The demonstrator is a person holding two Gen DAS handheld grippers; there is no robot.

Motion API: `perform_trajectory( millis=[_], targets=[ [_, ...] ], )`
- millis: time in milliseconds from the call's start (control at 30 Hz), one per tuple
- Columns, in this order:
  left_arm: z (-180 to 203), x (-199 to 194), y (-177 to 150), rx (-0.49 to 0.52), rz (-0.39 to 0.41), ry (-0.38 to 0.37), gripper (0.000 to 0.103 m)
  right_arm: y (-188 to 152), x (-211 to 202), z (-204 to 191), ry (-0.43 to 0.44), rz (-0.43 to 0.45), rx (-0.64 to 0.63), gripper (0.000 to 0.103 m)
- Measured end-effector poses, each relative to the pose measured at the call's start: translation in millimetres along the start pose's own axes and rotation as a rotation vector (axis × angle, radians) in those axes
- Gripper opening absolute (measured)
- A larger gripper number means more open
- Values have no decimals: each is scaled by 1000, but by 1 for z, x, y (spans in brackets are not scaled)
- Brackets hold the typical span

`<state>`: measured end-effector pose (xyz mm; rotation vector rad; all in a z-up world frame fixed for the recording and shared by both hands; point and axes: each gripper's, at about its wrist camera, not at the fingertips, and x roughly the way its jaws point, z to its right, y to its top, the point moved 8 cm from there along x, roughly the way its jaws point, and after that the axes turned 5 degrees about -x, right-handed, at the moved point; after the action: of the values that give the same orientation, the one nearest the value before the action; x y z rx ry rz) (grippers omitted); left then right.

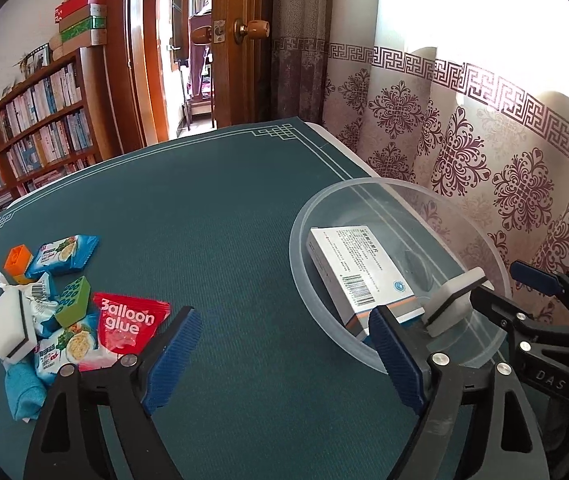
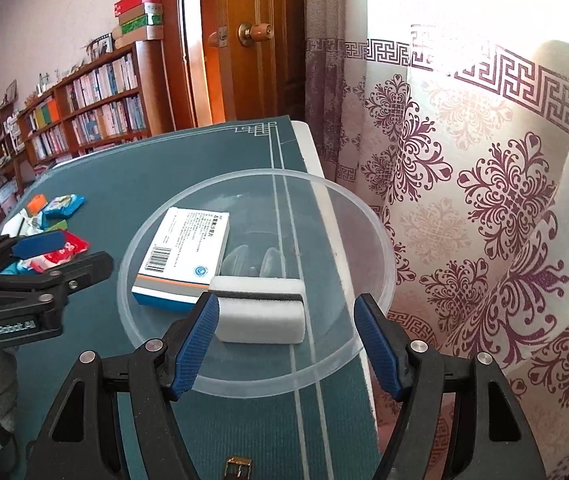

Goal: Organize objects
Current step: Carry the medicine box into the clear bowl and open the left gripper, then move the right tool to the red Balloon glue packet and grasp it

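A clear plastic bowl (image 1: 295,248) (image 2: 244,174) stands on the green mat near the table's right edge. Inside it lie a white medicine box (image 1: 360,268) (image 2: 188,248) and a white sponge (image 1: 454,300) (image 2: 260,312) with a black layer. My right gripper (image 2: 286,300) (image 1: 494,280) hangs over the bowl, open. The sponge rests against its left pad and clear of the right one. My left gripper (image 1: 284,314) (image 2: 86,248) is open and empty over the mat, left of the bowl. A pile at the left holds a red Balloon glue packet (image 1: 128,320), blue snack packets (image 1: 64,256), a green block (image 1: 72,300) and a second sponge (image 1: 6,326).
The pile also holds an orange block (image 1: 18,258) and a blue cloth (image 1: 22,392). A patterned curtain (image 2: 484,200) hangs just past the table's right edge. A bookshelf (image 1: 36,128) and a wooden door (image 1: 240,40) stand beyond the far edge. A buckle (image 2: 238,466) lies at the near edge.
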<state>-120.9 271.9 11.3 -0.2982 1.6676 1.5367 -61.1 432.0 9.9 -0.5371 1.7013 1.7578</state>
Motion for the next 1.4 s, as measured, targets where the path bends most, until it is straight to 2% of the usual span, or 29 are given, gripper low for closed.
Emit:
perform_trajectory(
  millis=[100, 200, 400, 533, 667, 800, 1033, 1233, 1400],
  targets=[
    [-16, -8, -3, -24, 6, 3, 91, 6, 9, 8, -18, -24, 34, 72],
    [-33, -16, -6, -52, 13, 9, 91, 13, 11, 21, -132, -27, 37, 72],
    [-68, -36, -11, -99, 48, 22, 91, 18, 9, 37, -259, -26, 85, 72],
    [-97, -53, -15, -113, 80, 60, 91, 21, 5, 29, -273, -23, 103, 72],
    [-137, -70, -23, -153, 106, 105, 92, 30, -11, 5, -277, 24, 92, 72],
    [-173, -77, -33, -190, 102, 167, 92, 39, -25, -31, -236, 71, 81, 72],
    [-210, -84, -52, -239, 90, 197, 92, 44, -34, -110, -61, 93, 38, 73],
    [-230, -84, -59, -292, 81, 205, 92, 39, -32, -155, 61, 70, 16, 74],
    [-234, -78, -66, -300, 59, 209, 93, 29, -23, -174, 130, 34, 20, 74]
  ],
)
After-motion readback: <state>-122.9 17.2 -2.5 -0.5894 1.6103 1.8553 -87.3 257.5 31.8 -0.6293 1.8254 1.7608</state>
